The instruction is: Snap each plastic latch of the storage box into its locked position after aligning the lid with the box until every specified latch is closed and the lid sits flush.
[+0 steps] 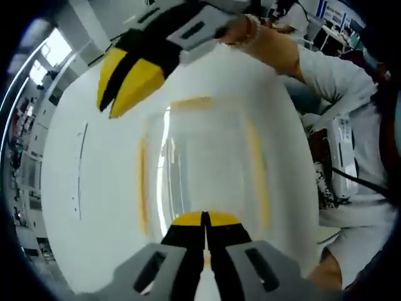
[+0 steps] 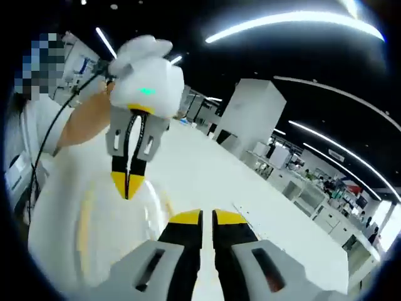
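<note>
A clear plastic storage box [image 1: 200,163] with its lid on lies on a white table [image 1: 94,207]. Yellow latches show along its edges: left [image 1: 141,188], right [image 1: 257,169] and far [image 1: 191,102]. My left gripper [image 1: 204,221] is shut with nothing in it, its tips at the near edge of the lid. The right gripper [image 1: 122,94] hangs above the box's far left corner, shut and empty. In the right gripper view the left gripper [image 2: 128,183] points down onto the box [image 2: 100,238], and my right gripper [image 2: 207,217] is just beside the box.
A person's arm [image 1: 276,47] and white shirt [image 1: 351,207] are at the right of the table. The table top [image 2: 207,169] runs on beyond the box. Desks and a white pillar [image 2: 250,113] stand far behind.
</note>
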`<state>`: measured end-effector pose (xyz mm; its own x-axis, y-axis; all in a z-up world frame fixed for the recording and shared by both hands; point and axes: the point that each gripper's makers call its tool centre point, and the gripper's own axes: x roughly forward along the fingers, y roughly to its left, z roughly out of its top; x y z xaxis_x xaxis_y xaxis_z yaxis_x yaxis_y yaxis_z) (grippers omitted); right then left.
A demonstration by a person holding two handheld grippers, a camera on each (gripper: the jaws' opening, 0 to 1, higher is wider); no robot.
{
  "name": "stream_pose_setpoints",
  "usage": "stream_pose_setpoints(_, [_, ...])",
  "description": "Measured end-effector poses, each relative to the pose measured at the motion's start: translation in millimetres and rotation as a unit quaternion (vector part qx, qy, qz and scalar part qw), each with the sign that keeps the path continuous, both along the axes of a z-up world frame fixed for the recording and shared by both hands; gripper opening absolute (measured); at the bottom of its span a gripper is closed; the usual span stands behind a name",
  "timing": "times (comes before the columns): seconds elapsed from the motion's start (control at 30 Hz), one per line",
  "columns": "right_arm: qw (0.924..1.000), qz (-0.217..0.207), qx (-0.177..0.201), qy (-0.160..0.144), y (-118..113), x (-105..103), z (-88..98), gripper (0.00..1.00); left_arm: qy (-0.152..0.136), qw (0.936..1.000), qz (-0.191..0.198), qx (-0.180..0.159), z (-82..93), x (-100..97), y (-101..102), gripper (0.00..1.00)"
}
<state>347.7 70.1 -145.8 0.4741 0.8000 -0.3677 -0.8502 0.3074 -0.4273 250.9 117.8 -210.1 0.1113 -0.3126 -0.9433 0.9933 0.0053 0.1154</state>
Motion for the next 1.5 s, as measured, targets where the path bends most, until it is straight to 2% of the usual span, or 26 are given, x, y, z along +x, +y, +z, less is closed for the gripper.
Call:
stream_pose_setpoints(0.1, [0.9977, 0.040, -0.031, 0.044, 16, 5, -13.5, 0.03, -0.009, 1.0000, 0.000, 0.001, 0.2, 0.7, -1, 0.00])
stream_pose_setpoints(0.23, [0.9934, 0.058, -0.088, 0.045, 25, 16, -25.9, 0.03, -0.015, 0.9999, 0.005, 0.004, 0.7, 0.7, -3, 0.00])
stream_pose_setpoints(0.33, [0.9891, 0.074, -0.112, 0.060, 29, 18, -33.3, 0.03, -0.015, 0.9998, 0.009, 0.007, 1.7, 0.8, -5, 0.00])
stream_pose_setpoints(0.43, [0.9808, 0.098, -0.148, 0.080, 33, 17, -46.0, 0.03, -0.017, 0.9997, 0.012, 0.011, 2.2, -0.3, -6, 0.00])
stream_pose_setpoints(0.47, [0.9735, 0.117, -0.171, 0.098, 35, 14, -54.5, 0.03, -0.021, 0.9996, 0.013, 0.015, 2.3, -0.9, -7, 0.00])
stream_pose_setpoints(0.57, [0.9613, 0.147, -0.199, 0.120, 41, 8, -67.2, 0.00, -0.027, 0.9993, 0.014, 0.019, 2.5, -0.7, -8, 0.00])
stream_pose_setpoints(0.63, [0.9492, 0.165, -0.226, 0.144, 42, 1, -79.3, 0.00, -0.026, 0.9992, 0.023, 0.019, 2.7, 1.7, -7, 0.00])
stream_pose_setpoints(0.67, [0.9491, 0.162, -0.230, 0.142, 44, 7, -81.5, 0.00, -0.026, 0.9992, 0.024, 0.019, 2.6, 1.9, -6, 0.00])
stream_pose_setpoints(0.73, [0.9386, 0.173, -0.254, 0.156, 43, 5, -88.6, 0.00, -0.026, 0.9992, 0.025, 0.018, 2.7, 3.4, -5, 0.00])
stream_pose_setpoints(0.8, [0.9341, 0.180, -0.262, 0.164, 45, 5, -91.1, 0.00, -0.025, 0.9991, 0.028, 0.017, 2.0, 4.1, -4, 0.00])
stream_pose_setpoints(0.97, [0.9169, 0.185, -0.292, 0.199, 46, 3, -97.2, 0.00, -0.025, 0.9991, 0.032, 0.012, 0.6, 6.2, -3, 0.00])
stream_pose_setpoints(1.1, [0.8995, 0.187, -0.317, 0.236, 45, 1, -101.9, 0.00, -0.029, 0.9989, 0.034, 0.009, 1.1, 7.8, -3, 0.00])
stream_pose_setpoints(1.17, [0.8943, 0.190, -0.323, 0.244, 44, 0, -102.9, 0.00, -0.030, 0.9989, 0.036, 0.008, 1.6, 8.4, -3, 0.00])
stream_pose_setpoints(1.23, [0.8870, 0.192, -0.332, 0.258, 43, 0, -103.2, 0.00, -0.034, 0.9988, 0.033, 0.015, 1.6, 8.0, -4, 0.00])
stream_pose_setpoints(1.33, [0.8713, 0.193, -0.354, 0.280, 42, 0, -103.8, 0.00, -0.040, 0.9982, 0.029, 0.034, 1.5, 7.2, -4, 0.00])
stream_pose_setpoints(1.5, [0.8527, 0.194, -0.371, 0.312, 42, -4, -105.9, 0.00, -0.045, 0.9974, 0.024, 0.051, 1.5, 6.1, -2, 0.00])
